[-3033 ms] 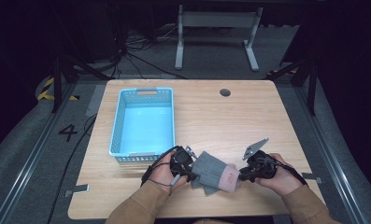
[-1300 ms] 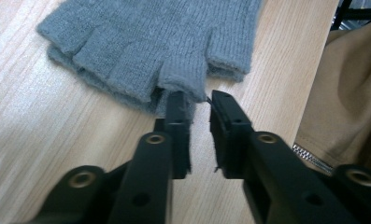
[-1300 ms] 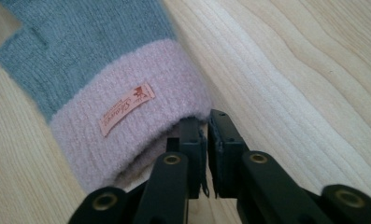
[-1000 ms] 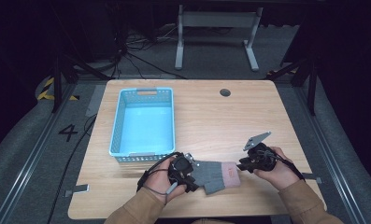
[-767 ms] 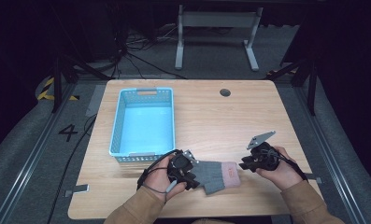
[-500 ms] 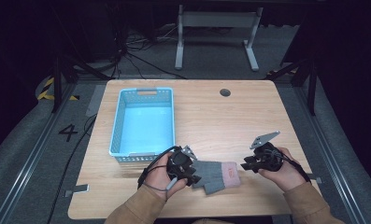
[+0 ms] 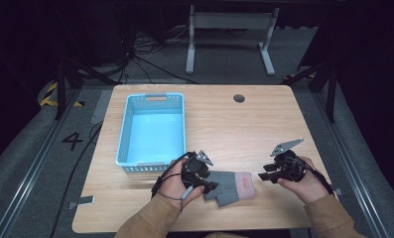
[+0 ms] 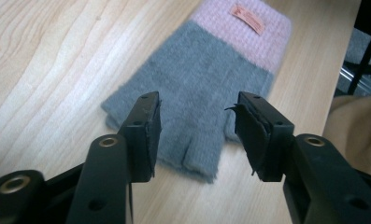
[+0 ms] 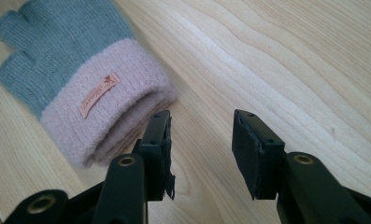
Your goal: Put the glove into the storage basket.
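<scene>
Glove (image 7: 231,185) flat on table (image 7: 264,124); left gripper (image 8: 197,135) agape over finger end, empty. Right gripper (image 9: 201,140) agape beside cuff, empty. High view adds basket (image 7: 152,131) far left.

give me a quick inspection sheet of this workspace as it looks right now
surface: wooden table, round hole near the far edge
job's things: grey glove with pink cuff lying flat near the front edge; blue basket with nothing in it
clutter: nothing seen
grippers: left gripper open over the glove's finger end; right gripper open beside the cuff, not touching
cables: black cable at left gripper
surroundings: dark floor, metal frame behind table
</scene>
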The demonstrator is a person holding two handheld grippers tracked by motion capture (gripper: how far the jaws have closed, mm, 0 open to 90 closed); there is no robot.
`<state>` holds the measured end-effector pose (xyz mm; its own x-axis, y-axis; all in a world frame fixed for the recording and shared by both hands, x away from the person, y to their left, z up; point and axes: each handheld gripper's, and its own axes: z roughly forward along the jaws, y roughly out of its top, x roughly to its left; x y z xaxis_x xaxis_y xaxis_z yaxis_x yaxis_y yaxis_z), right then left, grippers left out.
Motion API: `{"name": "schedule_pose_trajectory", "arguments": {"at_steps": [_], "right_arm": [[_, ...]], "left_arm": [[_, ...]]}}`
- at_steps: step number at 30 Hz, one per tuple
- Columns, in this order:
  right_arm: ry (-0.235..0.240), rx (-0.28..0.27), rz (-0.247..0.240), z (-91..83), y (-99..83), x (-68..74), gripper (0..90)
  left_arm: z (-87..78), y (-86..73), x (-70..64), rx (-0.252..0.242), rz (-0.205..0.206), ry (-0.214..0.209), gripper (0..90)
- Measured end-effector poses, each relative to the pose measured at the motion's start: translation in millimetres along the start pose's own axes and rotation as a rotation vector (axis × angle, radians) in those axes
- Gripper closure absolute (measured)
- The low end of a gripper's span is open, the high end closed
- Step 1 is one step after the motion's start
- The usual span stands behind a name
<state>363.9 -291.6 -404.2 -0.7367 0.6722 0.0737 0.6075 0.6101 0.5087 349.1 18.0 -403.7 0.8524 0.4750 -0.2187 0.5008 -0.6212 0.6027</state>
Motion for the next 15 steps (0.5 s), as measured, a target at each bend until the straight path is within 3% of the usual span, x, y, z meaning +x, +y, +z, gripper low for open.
{"name": "schedule_pose_trajectory", "arguments": {"at_steps": [9, 15], "right_arm": [[-0.012, 0.002, 0.028, -0.2, -3.0, -7.5, 54.4], [-0.017, 0.0, 0.042, -1.7, -5.4, -12.0, 54.1]], "left_arm": [[13.2, 3.8, -0.8, 0.019, 0.0, 0.01, 47.4], [22.7, 6.4, -2.3, 0.024, 0.012, 0.037, 37.7]]}}
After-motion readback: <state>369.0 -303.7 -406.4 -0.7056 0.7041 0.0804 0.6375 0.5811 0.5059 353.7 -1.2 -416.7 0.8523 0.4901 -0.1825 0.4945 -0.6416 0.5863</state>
